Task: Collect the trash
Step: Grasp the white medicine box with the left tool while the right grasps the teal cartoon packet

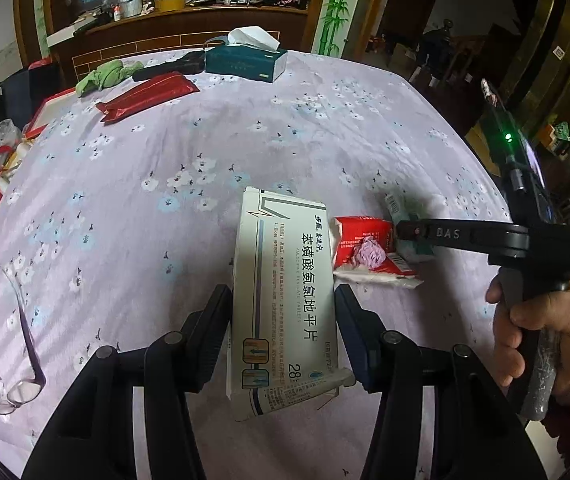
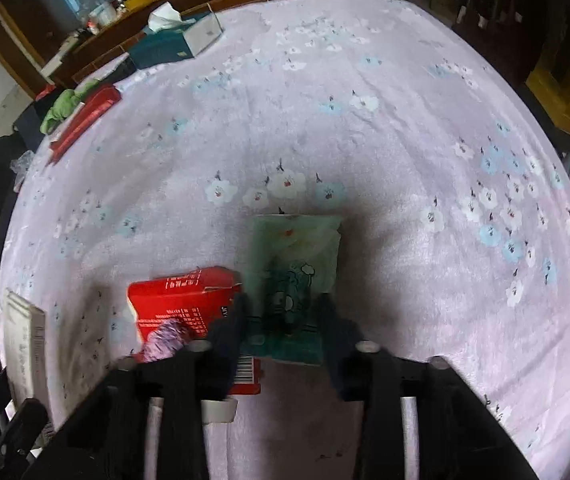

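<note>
White cardboard medicine box (image 1: 285, 304), flat rectangular, printed face up, is clamped between the left tool (image 1: 283, 312) fingers, lifted over the tabletop (image 1: 157, 168). Right tool (image 2: 281, 316) straddles a soft green tissue pack (image 2: 297, 256) lying on the tabletop; jaws spread, not clearly pinching. Touching that pack's left edge: torn red carton (image 2: 181, 300), open end showing a crumpled purple wad (image 2: 165, 340). Cloth is fuzzy lilac with flower print. Far edge: teal tissue box (image 1: 245, 62), white tissue sticking out.
</note>
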Demonstrator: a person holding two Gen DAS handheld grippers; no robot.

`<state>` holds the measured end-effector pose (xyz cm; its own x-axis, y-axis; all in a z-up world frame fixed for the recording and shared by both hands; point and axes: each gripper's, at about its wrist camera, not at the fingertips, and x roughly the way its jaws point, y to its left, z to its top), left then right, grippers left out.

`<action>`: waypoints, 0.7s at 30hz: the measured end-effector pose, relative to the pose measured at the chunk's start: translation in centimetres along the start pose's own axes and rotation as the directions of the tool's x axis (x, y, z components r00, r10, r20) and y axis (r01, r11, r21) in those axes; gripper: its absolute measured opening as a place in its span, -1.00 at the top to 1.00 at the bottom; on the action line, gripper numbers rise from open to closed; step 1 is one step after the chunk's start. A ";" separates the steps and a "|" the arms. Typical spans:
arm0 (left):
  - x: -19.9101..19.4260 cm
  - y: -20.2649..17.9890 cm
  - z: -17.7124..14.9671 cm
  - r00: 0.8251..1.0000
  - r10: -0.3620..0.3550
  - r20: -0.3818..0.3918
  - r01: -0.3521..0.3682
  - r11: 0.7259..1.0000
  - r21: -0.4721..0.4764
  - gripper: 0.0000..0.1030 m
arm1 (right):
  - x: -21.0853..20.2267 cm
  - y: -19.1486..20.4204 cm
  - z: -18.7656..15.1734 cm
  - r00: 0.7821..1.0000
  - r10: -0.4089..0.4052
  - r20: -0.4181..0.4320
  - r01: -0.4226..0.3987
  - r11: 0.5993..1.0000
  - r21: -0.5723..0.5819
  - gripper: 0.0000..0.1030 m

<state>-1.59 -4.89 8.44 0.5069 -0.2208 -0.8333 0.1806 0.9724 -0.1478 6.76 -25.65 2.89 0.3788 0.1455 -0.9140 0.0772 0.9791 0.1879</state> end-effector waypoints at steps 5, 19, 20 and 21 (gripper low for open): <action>-0.1 -1.9 -0.2 1.000 -0.020 0.009 0.019 0.999 0.030 -0.01 | -1.8 -0.8 -1.4 1.000 0.007 0.019 -0.007 1.000 -0.015 0.89; -0.9 -7.7 -1.7 0.998 -0.061 0.012 0.059 0.993 0.104 -0.01 | -8.3 -6.4 -7.6 0.992 0.089 0.088 -0.094 0.994 0.062 0.89; -1.0 -8.1 -1.8 0.998 -0.064 0.013 0.062 0.992 0.108 -0.01 | -8.9 -6.4 -8.4 0.993 0.070 0.096 -0.075 0.996 0.050 0.89; -1.0 -8.6 -2.0 0.998 -0.067 0.015 0.065 0.991 0.114 -0.01 | -9.3 -6.5 -8.9 0.994 0.050 0.102 -0.055 0.998 0.042 0.89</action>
<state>-5.34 -12.89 9.52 0.5058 -0.2868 -0.8135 0.3081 0.9410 -0.1402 -5.48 -32.07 6.98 0.4740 0.1796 -0.8620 0.0949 0.9629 0.2528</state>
